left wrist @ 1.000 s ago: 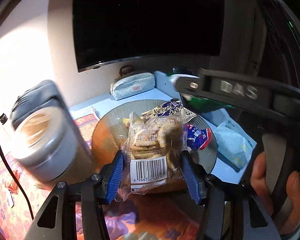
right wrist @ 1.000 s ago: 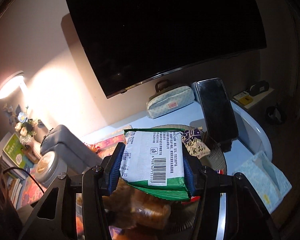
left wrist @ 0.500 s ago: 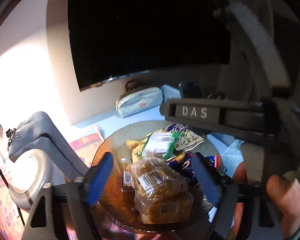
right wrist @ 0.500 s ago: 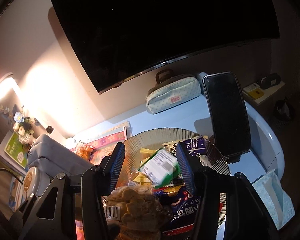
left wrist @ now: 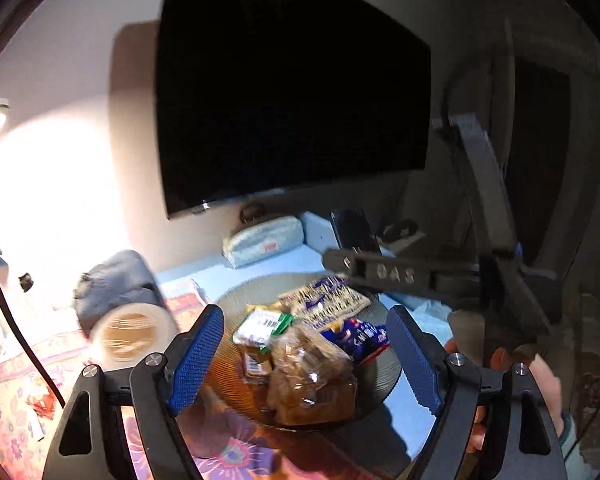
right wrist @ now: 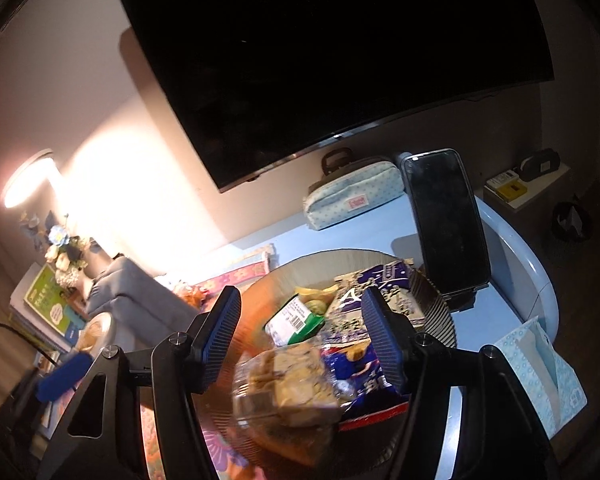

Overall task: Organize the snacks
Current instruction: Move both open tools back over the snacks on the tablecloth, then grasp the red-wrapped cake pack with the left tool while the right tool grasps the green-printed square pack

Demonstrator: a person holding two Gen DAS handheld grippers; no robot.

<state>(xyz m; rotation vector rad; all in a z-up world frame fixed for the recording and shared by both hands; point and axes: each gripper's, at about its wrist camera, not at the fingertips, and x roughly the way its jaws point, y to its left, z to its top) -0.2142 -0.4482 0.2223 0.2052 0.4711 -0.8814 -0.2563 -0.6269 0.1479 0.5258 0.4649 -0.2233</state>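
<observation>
A ribbed amber glass bowl [left wrist: 380,372] [right wrist: 436,304] on the table holds several snack packs. A clear bag of brown biscuits [left wrist: 312,376] [right wrist: 288,384] lies on top at the front. Behind it lie a green-and-white pack [left wrist: 262,326] [right wrist: 294,320], a purple-and-white pack [left wrist: 328,300] [right wrist: 384,292] and a blue pack [left wrist: 360,340] [right wrist: 360,372]. My left gripper [left wrist: 302,356] hangs open above the bowl with nothing between its blue pads. My right gripper [right wrist: 300,340] is over the bowl too; its jaws are opening and hold nothing.
A dark screen [right wrist: 332,52] hangs on the wall behind. A spotted pouch [right wrist: 352,196] and a phone on a stand [right wrist: 444,224] sit at the back. A tissue pack [right wrist: 540,376] lies right, a grey-lidded jar [left wrist: 128,328] left. A hand [left wrist: 540,384] grips the right tool.
Both grippers let go: the biscuit bag dropped from the left, the green-and-white pack from the right, both into the bowl. Both jaws widened, and the left gripper rose.
</observation>
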